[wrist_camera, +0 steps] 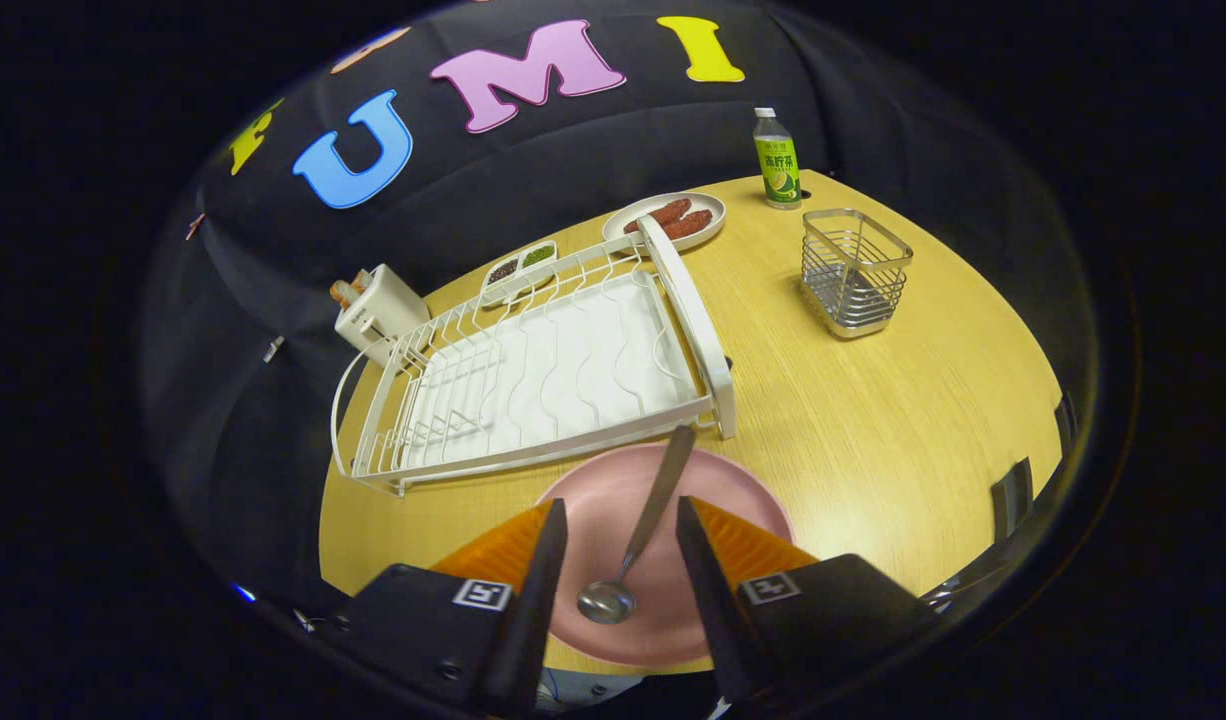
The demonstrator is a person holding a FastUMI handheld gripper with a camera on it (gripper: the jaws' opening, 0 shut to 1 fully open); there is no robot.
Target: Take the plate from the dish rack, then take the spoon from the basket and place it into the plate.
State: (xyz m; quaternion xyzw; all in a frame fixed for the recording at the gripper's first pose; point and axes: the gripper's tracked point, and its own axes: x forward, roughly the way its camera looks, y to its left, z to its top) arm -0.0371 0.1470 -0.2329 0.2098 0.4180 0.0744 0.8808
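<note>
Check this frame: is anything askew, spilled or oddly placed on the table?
Nothing stands out. The spoon lies in the pink plate, bowl down, between the open gripper's fingers, which do not touch it. The dish rack and wire basket stand upright and empty.

Your gripper (pixel 621 560) carries two dark, boxy finger mounts, each bearing a square black-and-white marker tag, with small screws on the left one.

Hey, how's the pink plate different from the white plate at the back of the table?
The pink plate lies between the open claw's fingers and holds a spoon; the white plate sits beyond the dish rack and holds reddish sausages. The pink one looks round, the white one oval. Both lie flat on the wooden table.
</note>
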